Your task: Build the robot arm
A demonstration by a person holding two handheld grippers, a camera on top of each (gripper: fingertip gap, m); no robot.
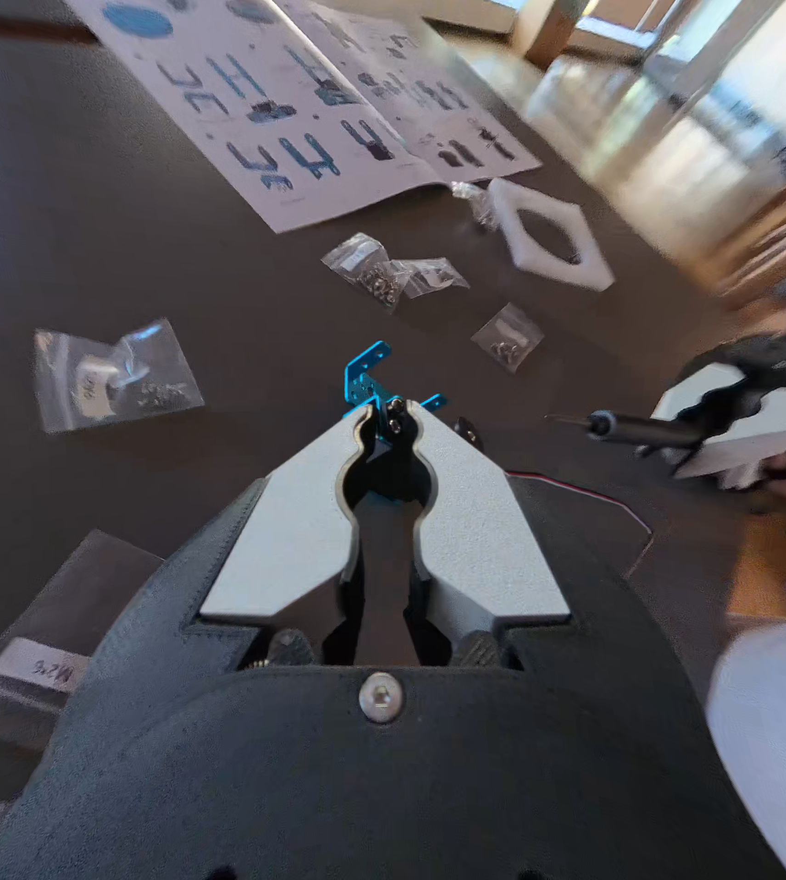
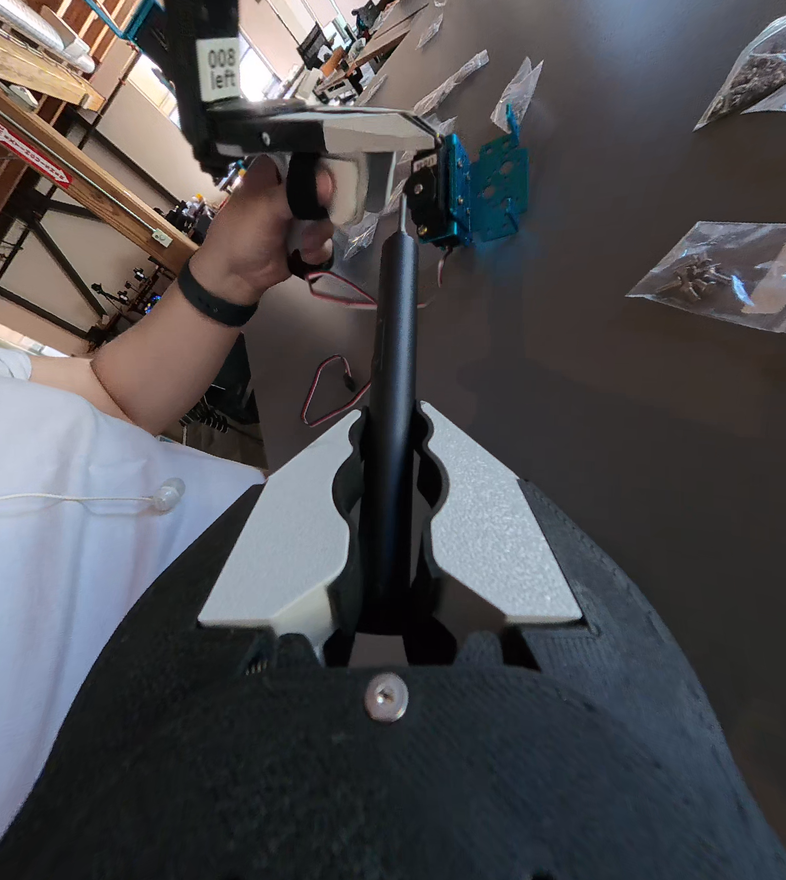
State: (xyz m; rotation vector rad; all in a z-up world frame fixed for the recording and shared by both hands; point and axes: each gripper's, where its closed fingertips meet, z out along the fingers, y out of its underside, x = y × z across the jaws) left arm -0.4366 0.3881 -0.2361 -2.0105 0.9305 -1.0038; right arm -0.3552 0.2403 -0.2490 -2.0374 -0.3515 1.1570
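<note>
My left gripper [image 1: 390,413] is shut on a black servo with blue metal brackets [image 1: 366,381] screwed to it, held just above the dark table. The same assembly shows in the right wrist view [image 2: 469,190], under the left gripper [image 2: 422,131]. My right gripper [image 2: 391,419] is shut on a black screwdriver [image 2: 393,381] that points forward. Its thin tip meets the servo's lower corner near a brass screw. The screwdriver also shows in the left wrist view [image 1: 643,426], coming in from the right with the right gripper [image 1: 734,409]. A red, white and black servo wire [image 2: 329,395] trails on the table.
Several clear bags of screws lie on the table [image 1: 381,276] [image 1: 110,376] [image 2: 739,281]. An open instruction sheet [image 1: 286,109] lies at the far side, a white foam frame [image 1: 548,238] beside it. A person's arm [image 2: 181,347] and white shirt fill the left. Wooden shelving [image 2: 48,95] stands behind. Left tips to right tips: about 20 cm.
</note>
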